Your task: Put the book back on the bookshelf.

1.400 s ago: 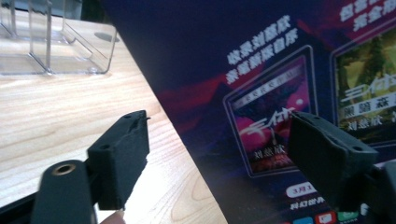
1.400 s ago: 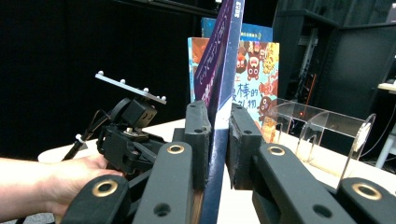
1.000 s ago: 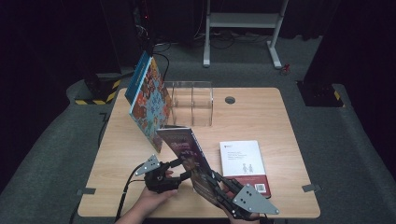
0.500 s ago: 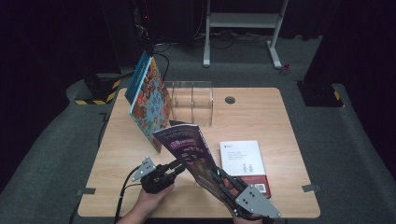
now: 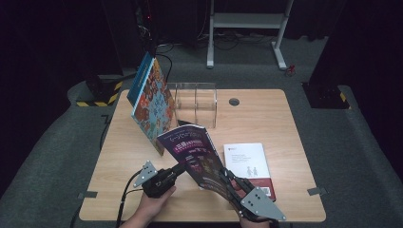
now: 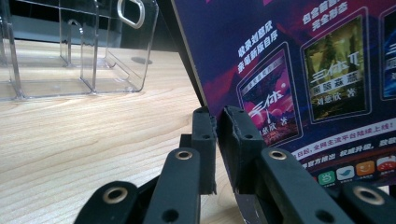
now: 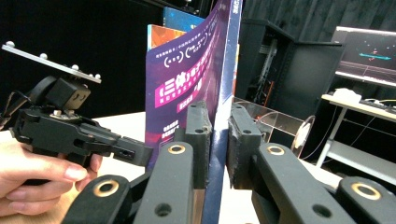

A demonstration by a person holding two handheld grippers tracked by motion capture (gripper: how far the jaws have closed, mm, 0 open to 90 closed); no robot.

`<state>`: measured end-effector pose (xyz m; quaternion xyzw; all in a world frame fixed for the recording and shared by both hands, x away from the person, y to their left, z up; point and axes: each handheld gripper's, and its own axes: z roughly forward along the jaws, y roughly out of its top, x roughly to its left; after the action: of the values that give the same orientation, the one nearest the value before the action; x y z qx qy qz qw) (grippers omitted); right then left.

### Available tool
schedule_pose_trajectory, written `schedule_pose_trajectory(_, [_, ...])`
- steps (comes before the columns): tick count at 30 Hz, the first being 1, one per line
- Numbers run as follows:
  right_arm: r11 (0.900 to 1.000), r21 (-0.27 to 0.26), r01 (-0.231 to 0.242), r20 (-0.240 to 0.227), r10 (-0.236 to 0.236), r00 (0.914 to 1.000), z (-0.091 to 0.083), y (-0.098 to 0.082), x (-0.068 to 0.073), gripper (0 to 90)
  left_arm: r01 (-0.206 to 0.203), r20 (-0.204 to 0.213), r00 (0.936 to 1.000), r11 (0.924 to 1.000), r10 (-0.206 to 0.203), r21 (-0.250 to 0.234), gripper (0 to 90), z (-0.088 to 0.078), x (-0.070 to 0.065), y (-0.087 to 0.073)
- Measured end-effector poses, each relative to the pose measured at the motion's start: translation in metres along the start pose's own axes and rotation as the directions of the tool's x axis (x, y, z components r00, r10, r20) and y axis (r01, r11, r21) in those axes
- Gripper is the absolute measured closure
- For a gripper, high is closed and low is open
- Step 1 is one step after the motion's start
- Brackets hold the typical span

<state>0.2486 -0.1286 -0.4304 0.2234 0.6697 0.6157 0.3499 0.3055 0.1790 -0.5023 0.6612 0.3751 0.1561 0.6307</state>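
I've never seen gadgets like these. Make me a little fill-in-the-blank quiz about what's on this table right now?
1. Both the left gripper and the right gripper have their jaws clamped on the ____ magazine.
2. The white book lies ____ on the table.
3. The stand at the back of the table is made of ____ plastic.
4. The colourful book leans against the stand's ____ side in the high view.

Missing words: purple; flat; clear; left
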Motion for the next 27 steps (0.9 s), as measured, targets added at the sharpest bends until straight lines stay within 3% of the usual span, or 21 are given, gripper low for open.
schedule_pose_trajectory(13, [0.999,0.025,-0.028,0.030,0.027,0.9992,-0.010,-0.012,-0.015,82.1,-0.058,0.011,0.9982,0.9983,0.058,-0.003,83.8,-0.001,-0.011,-0.001])
schedule_pose_trajectory(19, [0.997,0.050,-0.067,0.036,0.065,0.9972,-0.015,-0.018,-0.024,81.9,-0.104,0.004,0.9946,0.9946,0.104,-0.005,84.1,-0.001,-0.018,-0.001])
schedule_pose_trajectory(27, [0.994,0.053,-0.100,0.016,0.099,0.9950,-0.017,-0.017,-0.028,75.5,-0.173,-0.017,0.9848,0.9849,0.173,-0.006,84.5,-0.001,-0.024,-0.002])
